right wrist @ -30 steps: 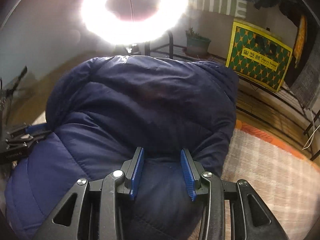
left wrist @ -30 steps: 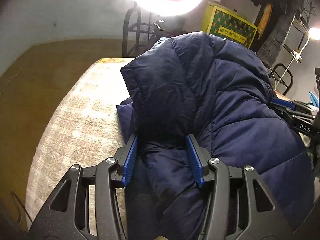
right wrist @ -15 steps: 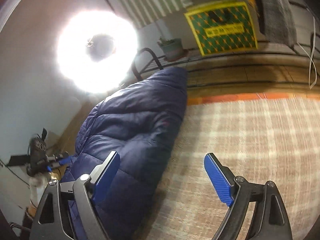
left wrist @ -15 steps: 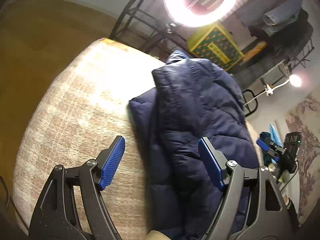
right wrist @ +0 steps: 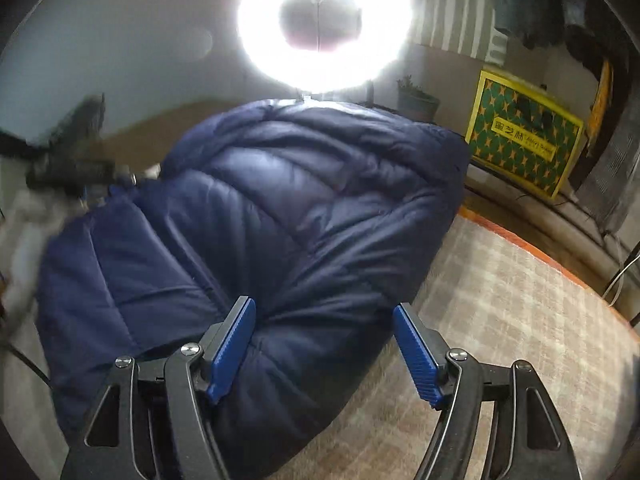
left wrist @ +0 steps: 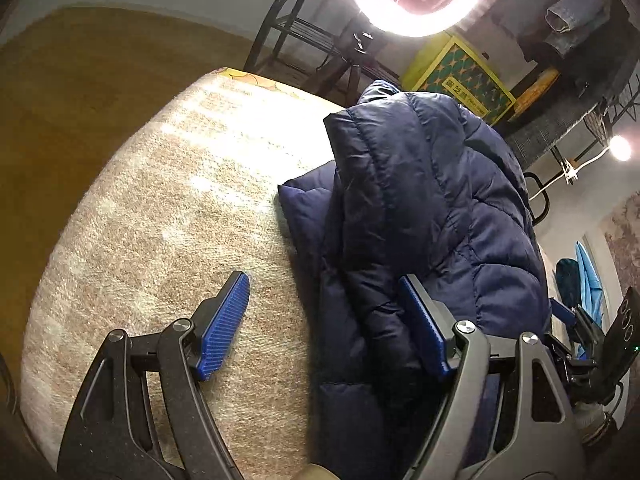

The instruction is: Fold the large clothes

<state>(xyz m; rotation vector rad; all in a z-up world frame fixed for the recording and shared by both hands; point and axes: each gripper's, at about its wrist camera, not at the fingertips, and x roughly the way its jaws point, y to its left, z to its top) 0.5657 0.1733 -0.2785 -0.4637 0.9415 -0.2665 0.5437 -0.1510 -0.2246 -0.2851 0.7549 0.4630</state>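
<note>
A navy quilted puffer jacket (left wrist: 420, 208) lies folded in a thick heap on the beige woven table cover (left wrist: 160, 208). My left gripper (left wrist: 328, 324) is open and holds nothing; its right finger sits over the jacket's near left edge, its left finger over bare cover. In the right wrist view the jacket (right wrist: 280, 216) fills the middle. My right gripper (right wrist: 324, 348) is open and empty, just above the jacket's near right edge. The other gripper (right wrist: 76, 172) shows blurred at the left.
A bright ring light (right wrist: 324, 24) on a stand glares behind the table. A yellow and green box (right wrist: 524, 140) and a potted plant (right wrist: 416, 100) stand on the floor beyond. The table cover (right wrist: 520, 320) extends to the right with an orange border. Clothes hang on a rack (left wrist: 576, 28).
Both grippers were shut on the jacket's fold one second ago; they have opened, let it go and drawn back. The jacket now rests folded on the table.
</note>
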